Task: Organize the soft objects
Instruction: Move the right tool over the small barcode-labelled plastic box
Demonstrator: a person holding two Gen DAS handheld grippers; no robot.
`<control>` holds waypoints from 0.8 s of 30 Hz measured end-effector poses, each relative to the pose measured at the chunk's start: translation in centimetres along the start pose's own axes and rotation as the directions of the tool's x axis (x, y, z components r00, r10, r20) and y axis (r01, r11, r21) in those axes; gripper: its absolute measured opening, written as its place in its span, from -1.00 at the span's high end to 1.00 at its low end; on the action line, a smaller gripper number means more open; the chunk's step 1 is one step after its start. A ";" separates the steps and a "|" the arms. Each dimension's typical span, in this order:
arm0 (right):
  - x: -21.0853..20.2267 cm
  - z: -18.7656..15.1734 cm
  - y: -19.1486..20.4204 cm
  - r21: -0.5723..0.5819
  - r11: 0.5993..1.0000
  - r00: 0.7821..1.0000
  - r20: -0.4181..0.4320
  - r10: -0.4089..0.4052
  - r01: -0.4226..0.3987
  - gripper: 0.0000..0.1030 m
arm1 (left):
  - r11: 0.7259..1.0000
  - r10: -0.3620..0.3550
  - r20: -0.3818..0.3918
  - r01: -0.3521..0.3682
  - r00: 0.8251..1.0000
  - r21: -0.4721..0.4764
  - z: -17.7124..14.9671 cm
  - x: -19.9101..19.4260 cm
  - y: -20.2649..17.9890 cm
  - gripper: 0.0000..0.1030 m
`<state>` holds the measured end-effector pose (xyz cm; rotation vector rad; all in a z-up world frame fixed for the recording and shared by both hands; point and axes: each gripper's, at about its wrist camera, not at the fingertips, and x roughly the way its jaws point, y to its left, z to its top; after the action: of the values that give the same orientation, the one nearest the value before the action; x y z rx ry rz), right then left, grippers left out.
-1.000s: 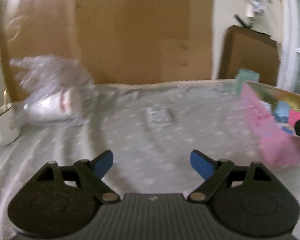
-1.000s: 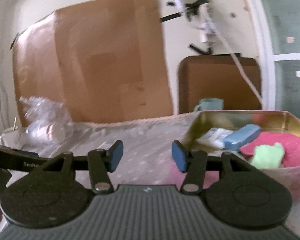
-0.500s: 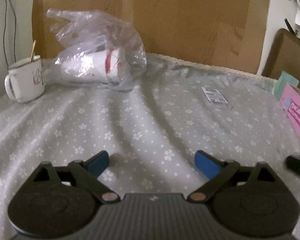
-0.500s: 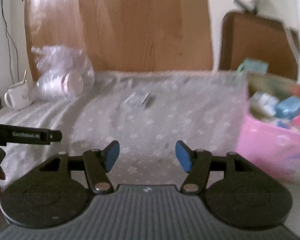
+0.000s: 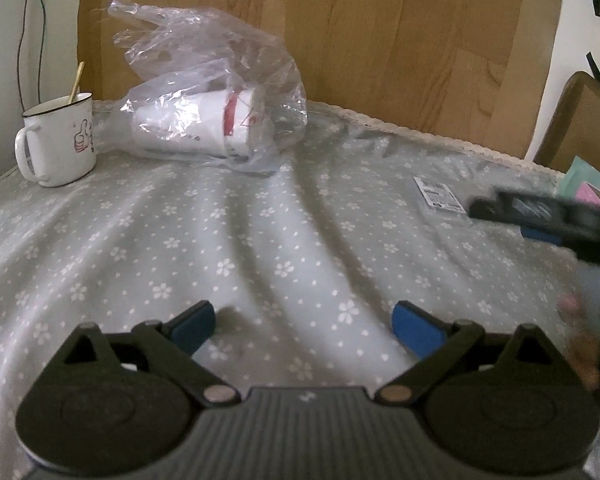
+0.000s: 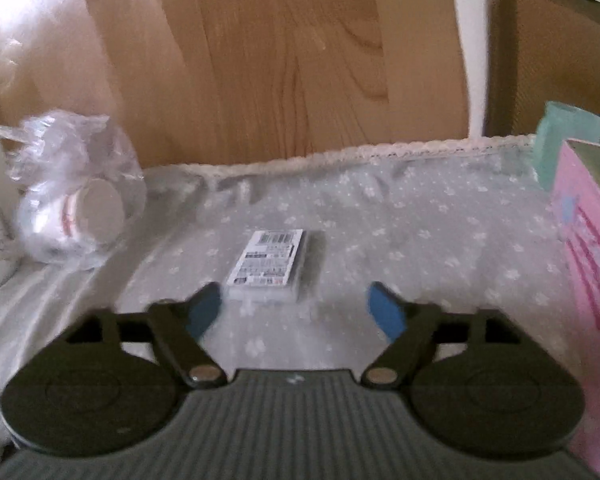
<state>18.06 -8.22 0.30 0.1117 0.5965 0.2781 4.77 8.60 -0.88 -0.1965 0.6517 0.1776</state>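
Note:
A small white tissue pack with a printed label lies flat on the grey flowered tablecloth. My right gripper is open and empty, low over the cloth, with the pack just beyond its left finger. The pack also shows in the left wrist view, far right. My left gripper is open and empty over bare cloth. The right gripper shows blurred at the right edge of the left wrist view. A pink box stands at the right.
A clear plastic bag with white paper cups lies at the back left, also in the right wrist view. A white enamel mug with a stick stands far left. A teal cup stands behind the pink box. Brown boards line the back.
My right gripper has swung left and down from the pink box toward the tissue pack, and its jaws opened wider. My left gripper turned left and dropped lower over the cloth.

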 end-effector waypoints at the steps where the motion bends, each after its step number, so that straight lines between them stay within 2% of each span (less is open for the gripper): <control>1: 0.7 0.2 0.5 -0.010 1.000 1.000 0.020 -0.009 0.009 -0.70 | 1.000 0.000 0.000 0.000 1.000 0.000 0.0 0.0 0.0 -0.92; 6: 4.9 2.2 2.5 -0.085 0.995 0.998 -0.014 -0.061 0.060 -0.70 | 1.000 -0.001 -0.001 0.001 1.000 -0.001 0.0 0.0 0.0 -0.94; 9: 8.3 3.1 2.1 -0.095 0.993 0.982 -0.169 -0.081 0.065 -0.68 | 1.000 -0.002 0.000 0.002 1.000 -0.002 0.0 0.1 0.0 -0.94; 12: 8.4 3.2 1.9 -0.104 0.993 0.983 -0.166 -0.079 0.062 -0.61 | 1.000 -0.002 -0.001 0.002 1.000 -0.003 0.1 0.1 0.0 -0.94; 16: 7.6 2.6 2.3 -0.122 0.992 0.989 -0.143 -0.050 0.033 -0.18 | 1.000 -0.001 0.000 0.001 1.000 -0.005 0.1 0.1 0.0 -0.94; 24: 4.9 1.5 3.3 -0.165 0.986 0.991 -0.135 -0.028 0.005 -0.17 | 1.000 0.000 -0.001 0.000 1.000 -0.003 0.0 0.1 0.0 -0.95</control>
<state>22.07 -3.64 -0.52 -0.0718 0.7074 0.3197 4.89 8.58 -0.90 -0.1994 0.6525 0.1783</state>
